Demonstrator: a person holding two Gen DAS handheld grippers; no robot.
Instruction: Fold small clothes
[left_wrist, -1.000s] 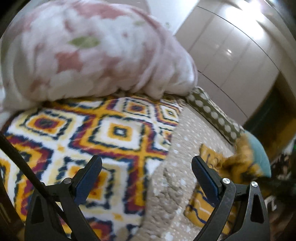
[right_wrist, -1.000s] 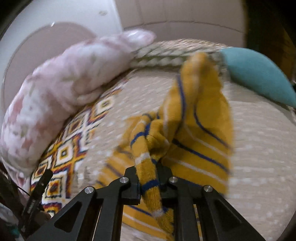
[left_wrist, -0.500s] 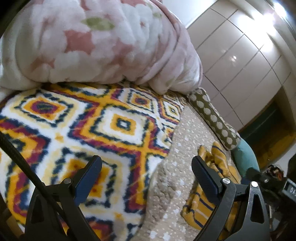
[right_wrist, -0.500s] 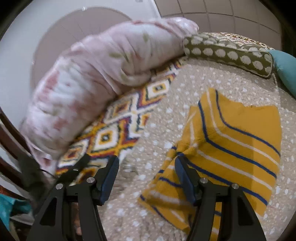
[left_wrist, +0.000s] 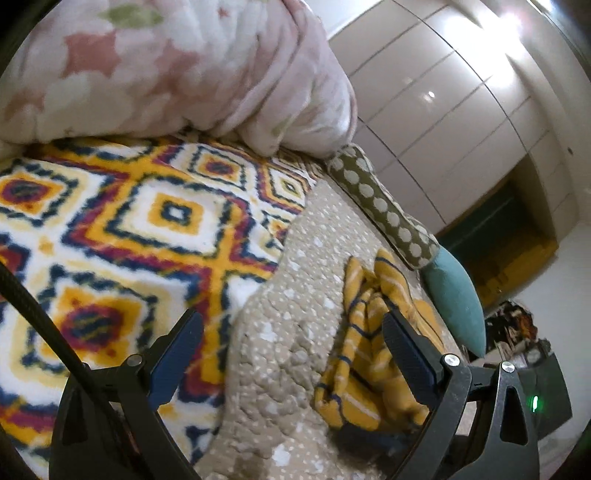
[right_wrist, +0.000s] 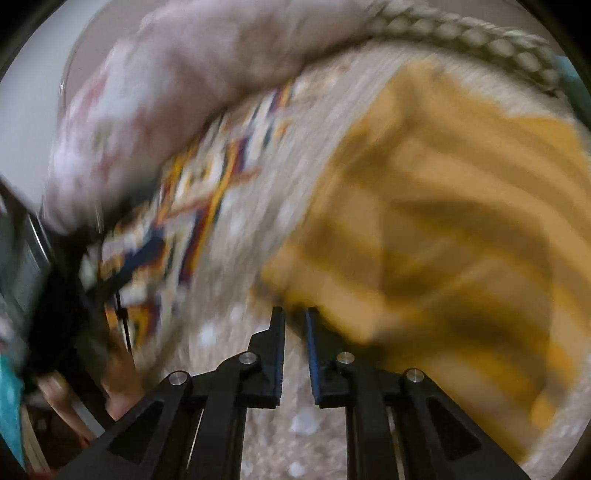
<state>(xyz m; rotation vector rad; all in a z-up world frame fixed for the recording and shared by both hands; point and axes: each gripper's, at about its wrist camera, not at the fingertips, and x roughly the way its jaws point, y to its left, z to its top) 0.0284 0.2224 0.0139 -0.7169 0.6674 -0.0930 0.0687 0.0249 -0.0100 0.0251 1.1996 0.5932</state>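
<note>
Both tongs hover low: left tongs (left_wrist: 291, 354) wide apart, right tongs (right_wrist: 295, 325) nearly closed beside striped garment (right_wrist: 443, 229).

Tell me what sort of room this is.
Most likely a bedroom: the work surface is a bed with a quilted bedspread, a bunched floral duvet and a dotted bolster pillow, with tall glossy wardrobe doors behind.

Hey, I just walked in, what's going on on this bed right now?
A person with a pair of tongs in each hand is folding a mustard-yellow garment with blue and white stripes on the beige dotted bedspread. The right tongs are nearly closed at the garment's near edge; that view is too blurred to tell whether they grip cloth. The left tongs are wide open and hold nothing. The garment lies bunched, not neatly folded yet.
</note>
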